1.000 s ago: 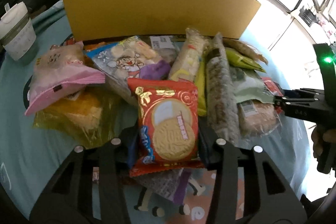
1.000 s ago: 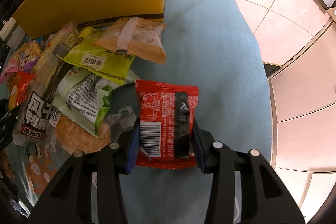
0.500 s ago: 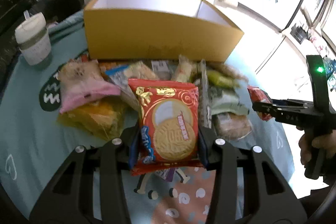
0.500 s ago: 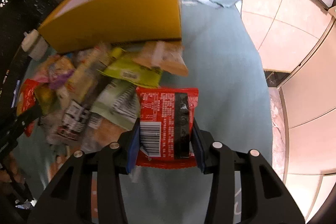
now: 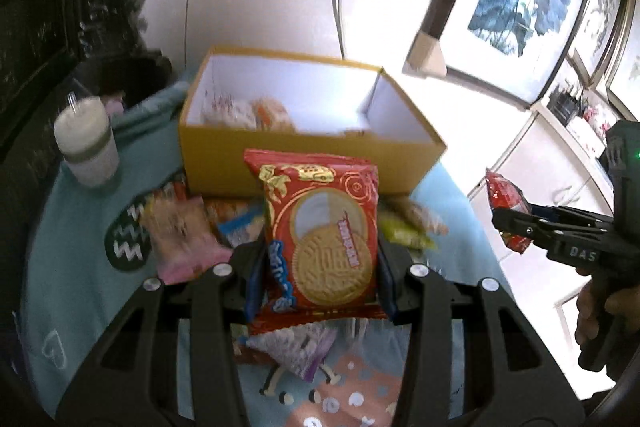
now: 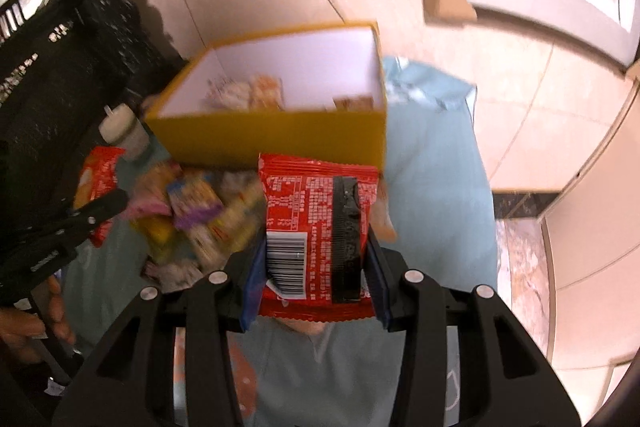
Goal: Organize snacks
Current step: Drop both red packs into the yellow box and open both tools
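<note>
Clearly two claws are at work, each clamped on one red packet and held up above the worktop (image 5: 60, 287), which wears a teal cloth. The left claw (image 5: 320, 279) pinches a red biscuit packet (image 5: 320, 227) by its sides, its front showing two round biscuits, gold scrollwork and a blue band of writing too blurred to read. The right claw (image 6: 316, 283) grips a red snack packet (image 6: 316, 223) with its back turned to the camera: a white barcode, a block of small white print that cannot be read, and a black vertical strip. One yellow box (image 5: 304, 163) with a white inside stands open beyond both packets, holding at least two pale wrapped snacks; the right wrist view shows one more brownish packet in its near right corner, which the left wrist view does not. One white lidded cup (image 5: 86, 143) with a straw stands to the left of the box. A loose heap of snack packets (image 6: 192, 219) lies on the cloth in front of the box, too blurred to count. Only the left wrist view shows the right claw from the side, with the letters "DAS" on its black body, a green light, and a hand (image 5: 604, 303) on its handle; only the right wrist view shows the left claw's side and fingers (image 6: 36, 327) around its grip.
</note>
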A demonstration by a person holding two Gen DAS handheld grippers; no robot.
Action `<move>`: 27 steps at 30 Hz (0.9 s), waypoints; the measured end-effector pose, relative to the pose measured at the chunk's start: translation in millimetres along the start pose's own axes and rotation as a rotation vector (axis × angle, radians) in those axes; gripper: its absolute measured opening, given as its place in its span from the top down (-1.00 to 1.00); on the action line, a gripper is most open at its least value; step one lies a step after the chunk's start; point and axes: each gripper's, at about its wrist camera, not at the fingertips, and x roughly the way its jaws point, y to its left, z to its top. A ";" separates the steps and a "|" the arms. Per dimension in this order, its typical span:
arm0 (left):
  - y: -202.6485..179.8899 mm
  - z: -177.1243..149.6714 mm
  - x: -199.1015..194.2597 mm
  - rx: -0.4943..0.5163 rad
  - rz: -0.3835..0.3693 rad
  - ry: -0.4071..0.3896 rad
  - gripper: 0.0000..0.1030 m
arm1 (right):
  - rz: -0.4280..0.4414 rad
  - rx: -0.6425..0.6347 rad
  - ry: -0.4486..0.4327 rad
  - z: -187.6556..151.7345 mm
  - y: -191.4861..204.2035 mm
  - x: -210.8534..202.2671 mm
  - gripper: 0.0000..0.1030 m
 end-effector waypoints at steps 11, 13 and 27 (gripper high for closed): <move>-11.8 84.8 -9.4 0.023 0.053 -0.079 0.13 | 0.006 -0.075 -0.142 82.3 22.4 -33.4 0.13; -16.9 100.1 -9.4 0.037 0.061 -0.088 0.13 | 0.006 -0.084 -0.157 96.1 25.7 -36.3 0.13; -16.2 144.4 19.9 0.067 0.109 -0.075 0.13 | -0.014 -0.088 -0.167 140.6 22.2 -12.4 0.13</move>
